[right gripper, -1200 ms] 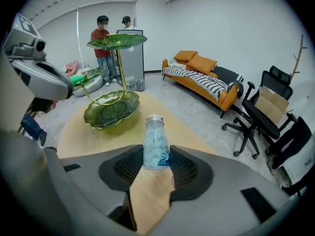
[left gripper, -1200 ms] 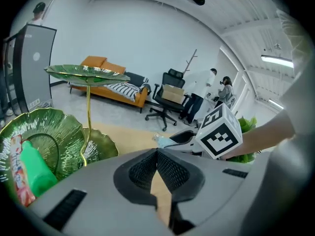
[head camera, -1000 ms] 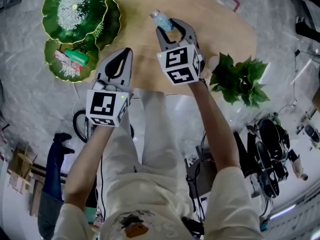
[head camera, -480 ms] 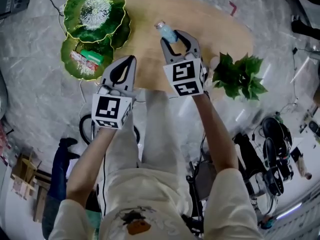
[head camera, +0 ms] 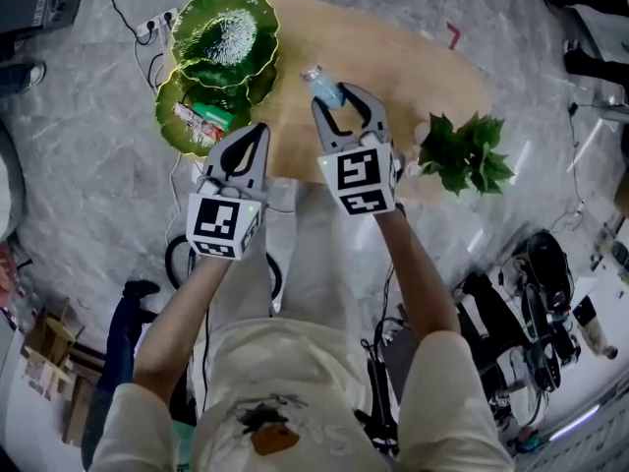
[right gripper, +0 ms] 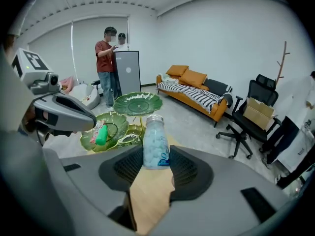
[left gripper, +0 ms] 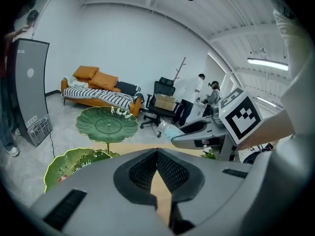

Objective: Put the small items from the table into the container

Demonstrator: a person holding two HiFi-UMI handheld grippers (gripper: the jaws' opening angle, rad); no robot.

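From my head view, the oval wooden table (head camera: 413, 62) fills the top of the picture, around 12 o'clock. On its left end, at 11 o'clock, is the green leaf-shaped dish stand (head camera: 226, 32), with the upper leaf above and lower leaves toward me. A leafy plant (head camera: 464, 153) sits on the table's near right edge, at about 2 o'clock.

My right gripper (head camera: 339, 94) is over the table at 12 o'clock. Its claw is clamped on a small clear bottle (head camera: 319, 82) of pale blue pellets. The pads press both sides of the bottle's lower half, and its cap points away from me. The bottle is at 3 o'clock of the stand and well apart from it.

My left gripper (head camera: 257, 129) is at 9 o'clock of the right one. Its claw tips are closed together, with nothing between them.

A green tube (right gripper: 101, 134) and a red-and-white packet (right gripper: 93, 131) lie in a lower leaf of the stand.
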